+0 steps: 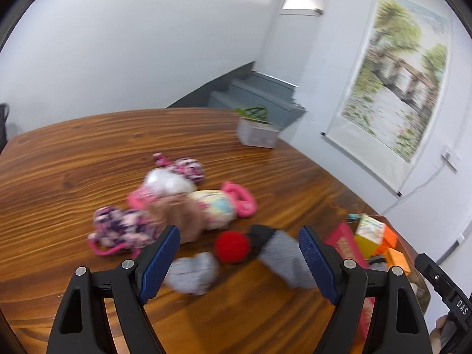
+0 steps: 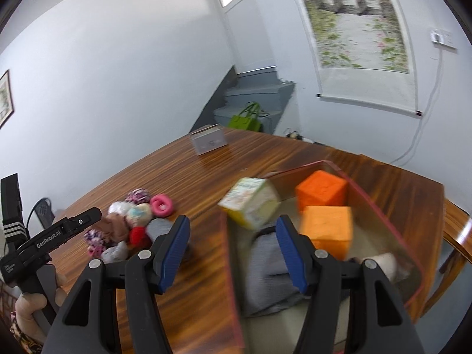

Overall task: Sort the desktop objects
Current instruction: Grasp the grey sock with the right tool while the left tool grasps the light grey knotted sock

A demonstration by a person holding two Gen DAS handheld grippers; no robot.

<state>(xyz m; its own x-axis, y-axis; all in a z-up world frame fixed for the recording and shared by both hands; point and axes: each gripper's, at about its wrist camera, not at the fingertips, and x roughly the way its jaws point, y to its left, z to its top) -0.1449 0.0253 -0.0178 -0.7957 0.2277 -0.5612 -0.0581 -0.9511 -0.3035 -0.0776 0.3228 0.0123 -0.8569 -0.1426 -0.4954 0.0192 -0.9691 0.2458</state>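
Left gripper [image 1: 239,253]: jaws spread wide over the wooden table [image 1: 73,153], nothing between the blue pads, which hang just above a grey sock [image 1: 283,256] and a red pompom [image 1: 232,246].

Right gripper [image 2: 233,246]: jaws apart and clamping nothing, poised over the near wall of the clear red-rimmed bin [image 2: 383,206]; through the gap, grey cloth [image 2: 265,268] lies in the bin.

Soft pile: right in the middle of the table — pink-and-purple patterned socks [image 1: 124,227], a pink rolled pair [image 1: 240,199], a pastel bundle [image 1: 214,208], a white fluffy piece [image 1: 165,181], all touching, all blurred.

Bin contents: two orange cubes [image 2: 321,193] side by side, and a yellow-green printed cube [image 2: 250,202] tilted at the near left corner.

Far edge: small white card box [image 1: 258,134] standing well apart from the pile.

Person: a hand [image 2: 29,306] grips the left tool's handle, low left in the right wrist view.
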